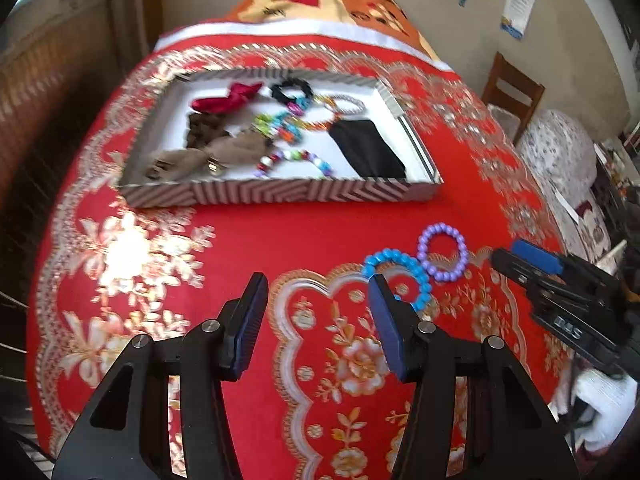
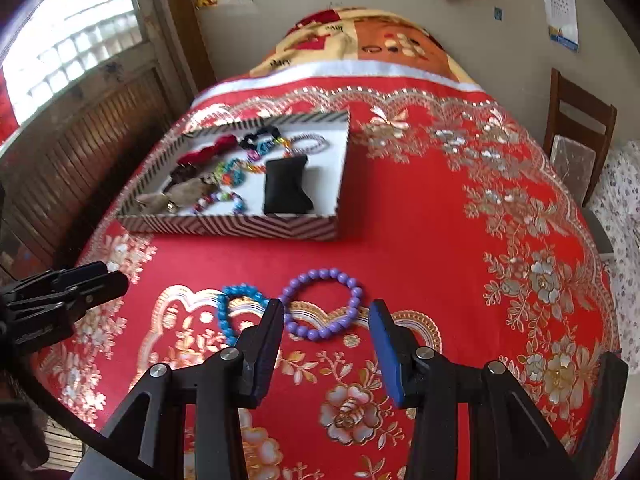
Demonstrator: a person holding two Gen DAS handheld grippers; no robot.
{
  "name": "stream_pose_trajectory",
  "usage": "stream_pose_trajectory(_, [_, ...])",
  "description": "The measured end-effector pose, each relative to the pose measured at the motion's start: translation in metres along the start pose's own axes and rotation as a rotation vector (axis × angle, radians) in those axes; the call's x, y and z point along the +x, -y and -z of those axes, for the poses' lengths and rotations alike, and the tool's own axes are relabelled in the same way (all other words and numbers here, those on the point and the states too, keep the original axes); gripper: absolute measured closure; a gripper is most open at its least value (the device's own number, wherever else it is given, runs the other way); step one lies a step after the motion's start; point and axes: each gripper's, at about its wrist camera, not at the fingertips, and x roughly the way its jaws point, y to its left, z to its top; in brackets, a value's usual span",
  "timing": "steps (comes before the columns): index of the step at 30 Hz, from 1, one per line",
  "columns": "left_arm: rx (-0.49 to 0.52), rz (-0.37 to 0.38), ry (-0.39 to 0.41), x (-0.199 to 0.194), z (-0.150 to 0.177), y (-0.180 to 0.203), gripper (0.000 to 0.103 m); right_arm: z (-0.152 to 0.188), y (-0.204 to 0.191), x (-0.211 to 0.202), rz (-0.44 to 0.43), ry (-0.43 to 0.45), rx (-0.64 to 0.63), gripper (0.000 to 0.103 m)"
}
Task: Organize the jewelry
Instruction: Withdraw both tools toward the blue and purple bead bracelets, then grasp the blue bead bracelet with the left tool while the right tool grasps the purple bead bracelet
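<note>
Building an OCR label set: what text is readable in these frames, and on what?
"love": blanket beyond the red cloth, small.
Wall calendar: print too small.
Right gripper casing mark: blurred, unreadable.

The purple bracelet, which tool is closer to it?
Right. The right tool hangs open just in front of the purple bracelet; the left tool is off to its side, by the blue bracelet.

Both wrist cams tilt steeply down, close over red tablecloth (image 1: 312, 236). Shared: striped tray (image 2: 224, 226) at 11-12 o'clock, two bead bracelets (image 1: 442, 252) near.
</note>
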Motion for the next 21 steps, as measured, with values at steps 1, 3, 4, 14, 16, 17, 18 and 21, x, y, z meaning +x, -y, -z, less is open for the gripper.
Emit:
stream_pose_trajectory(1, [0.011,0.005,-0.015,0.005,0.0,0.004,0.051,0.0,0.002,0.006,0.002,-0.011,0.001,0.061])
stream_pose_trajectory(3, [0.025,0.016,-0.042,0.014,0.001,0.01,0.051,0.0,0.006,0.019,0.008,-0.03,-0.002,0.061])
stream_pose_trajectory(4, [0.031,0.021,-0.058,0.02,0.001,0.013,0.051,0.0,0.008,0.025,0.012,-0.035,-0.006,0.061])
stream_pose_trajectory(14, [0.051,0.019,-0.128,0.062,-0.009,0.035,0.051,-0.007,0.022,0.06,0.014,-0.075,-0.025,0.069])
stream_pose_trajectory(16, [0.062,0.004,-0.139,0.07,-0.012,0.038,0.051,-0.008,0.023,0.065,0.009,-0.082,-0.035,0.072])
stream_pose_trajectory(17, [0.069,-0.002,-0.145,0.073,-0.012,0.04,0.051,-0.008,0.023,0.066,0.005,-0.083,-0.04,0.074])
stream_pose_trajectory(18, [0.074,-0.007,-0.15,0.076,-0.013,0.041,0.051,-0.009,0.023,0.066,0.0,-0.072,-0.048,0.076])
stream_pose_trajectory(21, [0.082,-0.012,-0.167,0.085,-0.014,0.043,0.051,-0.009,0.022,0.068,0.001,-0.059,-0.077,0.084])
